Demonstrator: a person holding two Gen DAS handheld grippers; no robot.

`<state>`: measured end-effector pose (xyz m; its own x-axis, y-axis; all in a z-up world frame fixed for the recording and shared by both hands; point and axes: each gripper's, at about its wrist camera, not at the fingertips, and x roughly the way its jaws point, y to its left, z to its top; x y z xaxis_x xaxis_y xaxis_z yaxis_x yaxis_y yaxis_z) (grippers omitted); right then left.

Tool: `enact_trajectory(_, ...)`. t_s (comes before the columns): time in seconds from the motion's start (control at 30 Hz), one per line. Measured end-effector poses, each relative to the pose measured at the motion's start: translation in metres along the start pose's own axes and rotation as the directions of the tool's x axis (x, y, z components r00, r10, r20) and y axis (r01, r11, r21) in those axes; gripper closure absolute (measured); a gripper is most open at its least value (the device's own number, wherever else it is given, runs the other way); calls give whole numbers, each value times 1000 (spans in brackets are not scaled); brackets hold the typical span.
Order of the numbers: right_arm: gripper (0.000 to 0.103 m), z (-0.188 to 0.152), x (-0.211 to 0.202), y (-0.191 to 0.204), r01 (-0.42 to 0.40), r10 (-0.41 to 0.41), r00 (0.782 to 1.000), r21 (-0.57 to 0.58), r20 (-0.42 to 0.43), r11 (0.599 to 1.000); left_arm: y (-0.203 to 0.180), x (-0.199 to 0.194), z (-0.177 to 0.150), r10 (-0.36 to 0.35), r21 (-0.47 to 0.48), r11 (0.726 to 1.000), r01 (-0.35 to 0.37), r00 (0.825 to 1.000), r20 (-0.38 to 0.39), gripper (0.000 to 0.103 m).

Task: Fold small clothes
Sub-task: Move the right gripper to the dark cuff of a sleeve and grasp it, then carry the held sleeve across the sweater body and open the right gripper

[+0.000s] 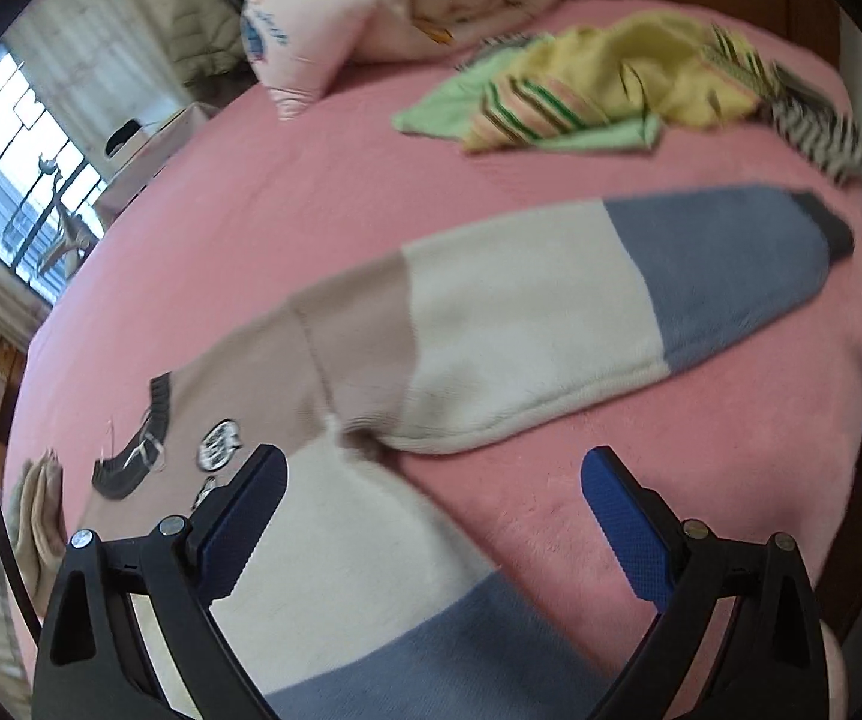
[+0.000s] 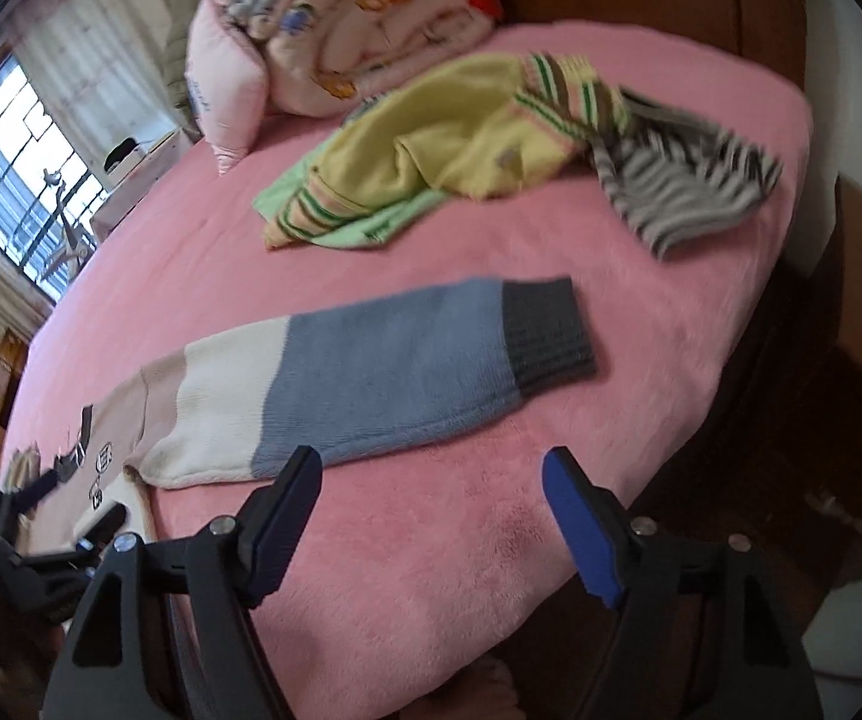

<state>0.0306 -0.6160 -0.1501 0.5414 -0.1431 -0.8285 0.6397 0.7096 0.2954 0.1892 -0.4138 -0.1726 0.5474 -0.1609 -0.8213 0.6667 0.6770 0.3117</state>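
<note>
The sweater lies spread flat on the pink bed, front up, not yet folded. Its body runs along the near edge of the bed, and one sleeve stretches straight out across the middle toward the far right corner, ending in a dark cuff. The sleeve has not been brought in over the body, so the folding appears to be at its very start: the garment is laid out and smoothed, and every fold is still to come.

The left claw hangs over the sweater's body beside the armpit, its jaws wide apart and holding nothing. The right claw hovers over bare bed just near the sleeve's lower edge, jaws also wide apart and empty.

More work waits beyond the sweater. A heap of clothes sits toward the far edge of the bed: a yellow piece, a green one, and a grey-striped one, all crumpled and unfolded. No finished, folded stack shows in either view.

As for writing, the sweater's chest carries small round patches with dark marks on them, but they are too blurred to read. The pink pillow by the headboard has blue print that is likewise illegible. No brand name can be made out anywhere.
</note>
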Motion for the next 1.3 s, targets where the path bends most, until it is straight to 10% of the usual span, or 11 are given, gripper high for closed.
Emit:
enact_trajectory(0.5,27,23,83,-34,-29,41,997,164,-65,986,-40,54,25,-31,-16,999,30,998,-46,17)
enact_trajectory(0.77,85,38,91,-39,-83,88,996,182,-21,980,-46,64,32,-173,-126,979,161,980,-96,72)
enact_trajectory(0.87,88,37,77,-27,-77,75,997,124,17,989,-47,55,31,-140,-113,985,131,987,-74,93)
enact_trajectory(1.07,89,47,30,19,-112,114,988,-26,106,993,-14,27,27,-200,-212,959,187,979,-45,77)
enact_trajectory(1.3,89,58,-25,101,-225,259,952,-202,165,953,59,-28,-3,-83,-299,951,74,996,-18,76)
